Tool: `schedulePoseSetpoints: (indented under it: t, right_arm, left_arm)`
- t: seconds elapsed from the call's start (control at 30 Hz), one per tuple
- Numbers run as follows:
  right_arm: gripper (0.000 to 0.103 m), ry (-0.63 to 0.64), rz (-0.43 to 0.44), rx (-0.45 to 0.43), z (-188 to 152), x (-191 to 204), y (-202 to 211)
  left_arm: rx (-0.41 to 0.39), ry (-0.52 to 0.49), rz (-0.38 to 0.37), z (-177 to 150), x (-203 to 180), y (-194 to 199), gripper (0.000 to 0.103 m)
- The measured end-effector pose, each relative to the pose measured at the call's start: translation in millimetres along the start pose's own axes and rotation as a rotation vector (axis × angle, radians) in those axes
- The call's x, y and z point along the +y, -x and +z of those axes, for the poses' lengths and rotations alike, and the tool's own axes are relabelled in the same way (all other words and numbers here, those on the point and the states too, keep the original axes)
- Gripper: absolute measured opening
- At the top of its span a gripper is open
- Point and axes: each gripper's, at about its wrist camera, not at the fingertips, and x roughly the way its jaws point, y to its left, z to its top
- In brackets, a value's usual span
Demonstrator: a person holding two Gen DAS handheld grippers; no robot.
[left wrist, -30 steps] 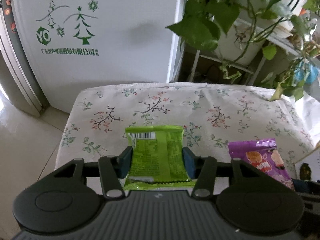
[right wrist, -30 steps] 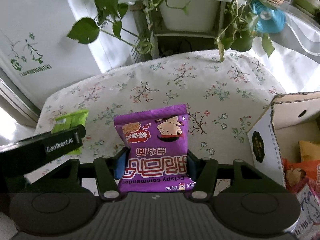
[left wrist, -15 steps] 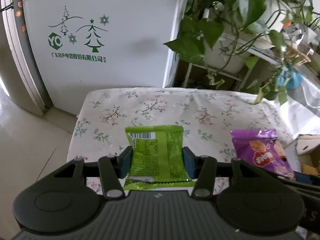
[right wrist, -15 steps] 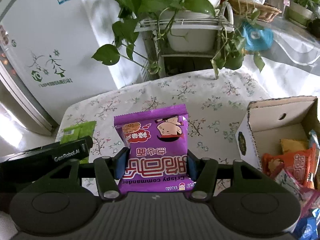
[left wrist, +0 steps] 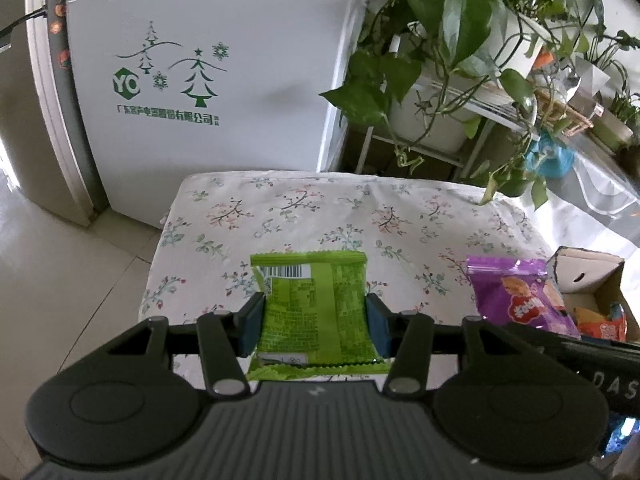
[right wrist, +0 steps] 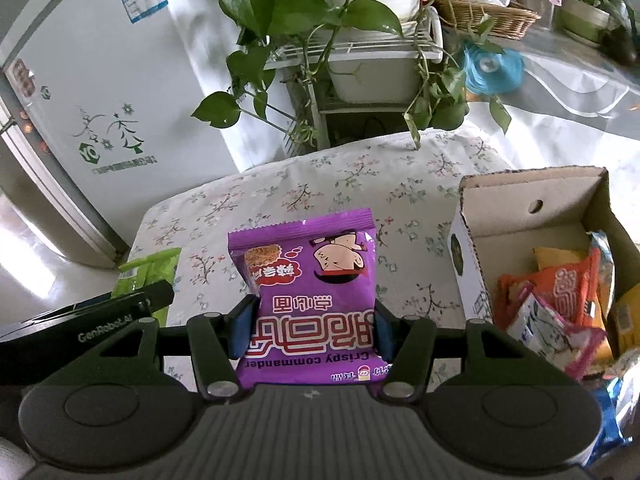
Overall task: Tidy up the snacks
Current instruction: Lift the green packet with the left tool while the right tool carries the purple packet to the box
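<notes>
**Desk:** What do the two grippers have hold of?

**Photographer:** The left gripper has its blue pads pressed against both side edges of a green snack packet; jaws drawn in only to the packet's width. The right gripper pinches a purple snack packet the same way; both packets hang above the table.

**Desk:** Describe the packets.

**Photographer:** Green one: glossy crinkled film, flat and rectangular, crimped serrated seams at both ends; back face up, with a centre seam, a barcode and fine print. Purple one: shiny puffed pillow pack, front face up, a cartoon figure, a noodle picture, white characters and "Crispy commander".

**Desk:** Orientation?

**Photographer:** Each long axis runs from 6 to 12 o'clock, along the fingers; the green packet's barcode end points to 12; the purple packet's lettering reads upside down, its cartoon end at 12.

**Desk:** And around them?

**Photographer:** A cloth with floral sprigs covers the table; at 3 o'clock in the right wrist view, an open corrugated cardboard box holds orange and white snack bags; at 12 o'clock, trailing leafy plants on a white rack; at 10 o'clock, a white fridge with green tree decals.
</notes>
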Motion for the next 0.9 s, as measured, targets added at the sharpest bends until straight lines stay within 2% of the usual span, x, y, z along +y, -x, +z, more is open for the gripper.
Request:
schedulePoseSetpoints:
  t: [0.2,0.73,0.9]
  right_arm:
    - [0.065,0.016,0.010,-0.011,-6,-5,11]
    - [0.065,-0.010,-0.024,-0.088,4,-43,36]
    - [0.065,-0.031,-0.025,-0.110,6,-58,46]
  left_arm:
    - [-0.014,0.016,-0.024,-10,1,13,0.052]
    - [-0.074,-0.046,-0.069,-37,-27,36,0.052]
    - [-0.062,-0.047,-0.095,-45,-35,36,0.052]
